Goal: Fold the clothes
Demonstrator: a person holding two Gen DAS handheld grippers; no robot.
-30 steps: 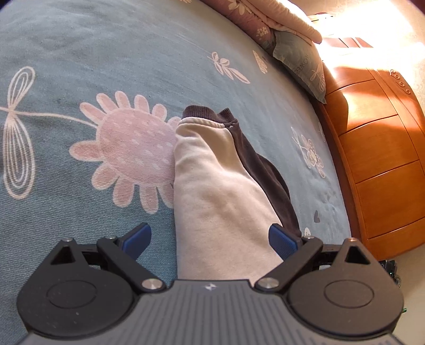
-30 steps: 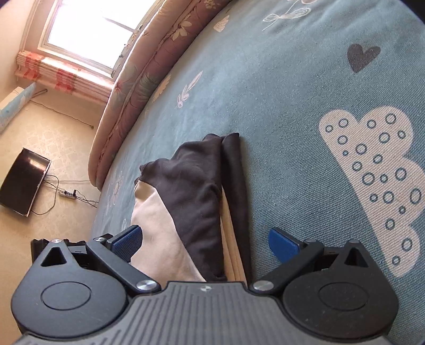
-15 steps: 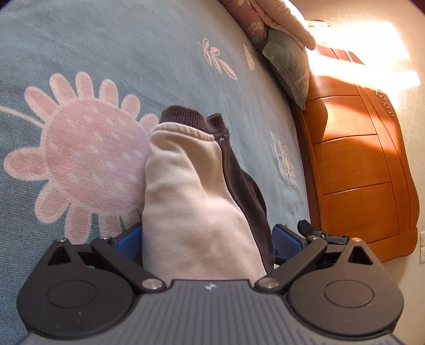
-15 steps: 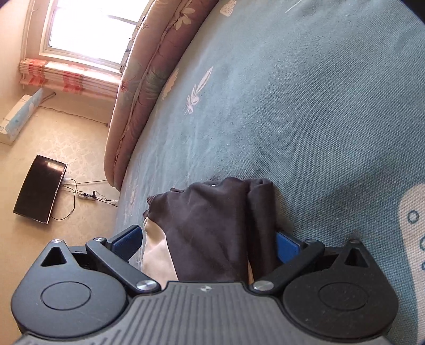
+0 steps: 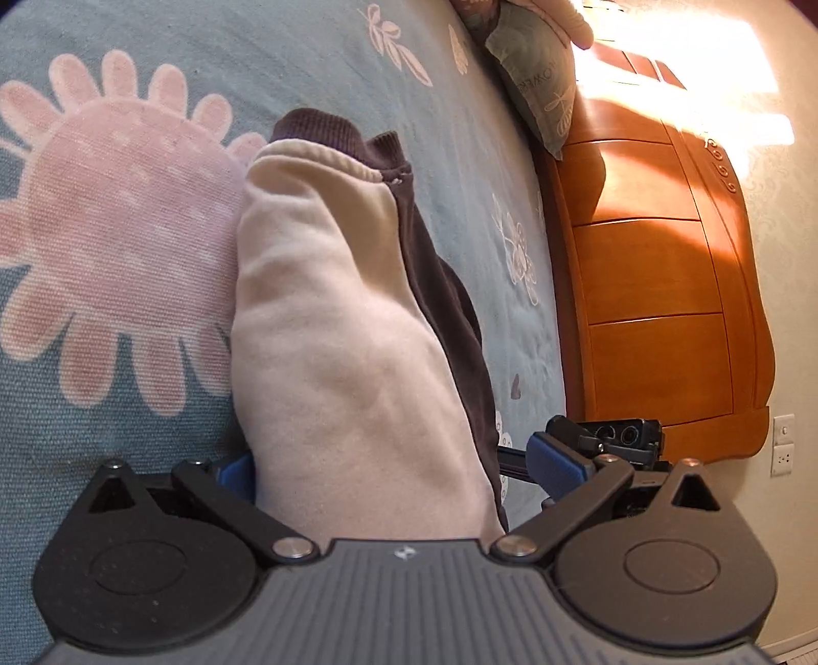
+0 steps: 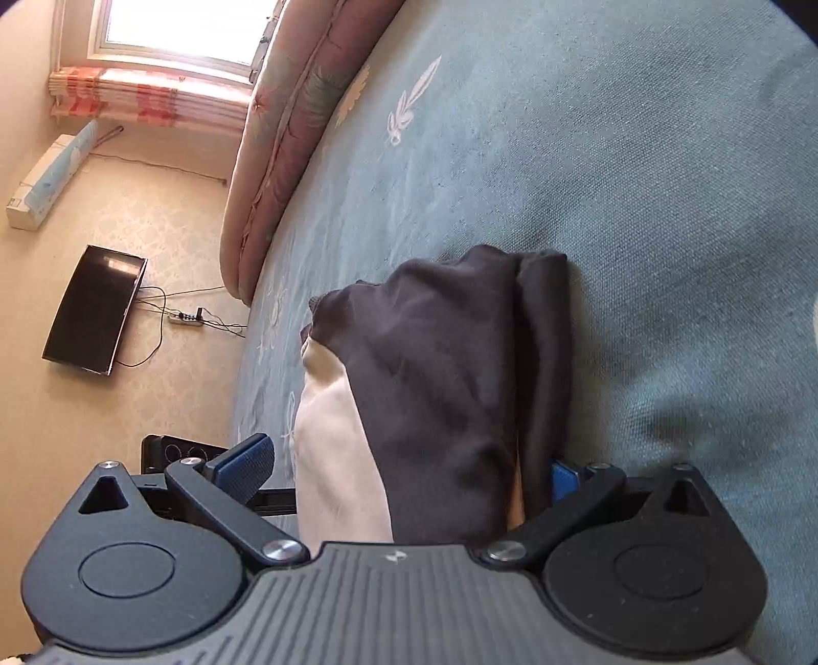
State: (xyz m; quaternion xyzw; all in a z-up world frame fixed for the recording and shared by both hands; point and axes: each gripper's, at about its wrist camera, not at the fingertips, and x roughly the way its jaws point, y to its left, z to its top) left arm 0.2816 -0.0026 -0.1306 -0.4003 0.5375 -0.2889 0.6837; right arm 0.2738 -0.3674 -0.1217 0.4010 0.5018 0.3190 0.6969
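Room: we work on a bed (image 5: 153,56) with a teal flowered cover; a wooden headboard (image 5: 659,266) stands at 3 o'clock in the left view, a window (image 6: 189,25) at 11 o'clock in the right view.

Left gripper (image 5: 393,468): we see its jaws spread wide, straddling the near end of the garment (image 5: 347,327). The right pad stands clear of the cloth; the left pad is half hidden against it. Nothing is clamped.

Right gripper (image 6: 404,473): jaws apart here too, with the other end of the bundle between them. The left pad is clear; the right pad is tucked beside the dark fold.

Garment: a cream and dark brown bundle, folded narrow, lying on the cover and running toward 12 o'clock from each gripper.

Risk, closing: we judge the thick roll may bulge out of the jaws, so that only the top layer is caught and the fold opens.

Risk, cover: the low pads could pinch the cover along with the cloth.

Risk, timing: if the two ends lift unevenly, the bundle may sag and unroll.
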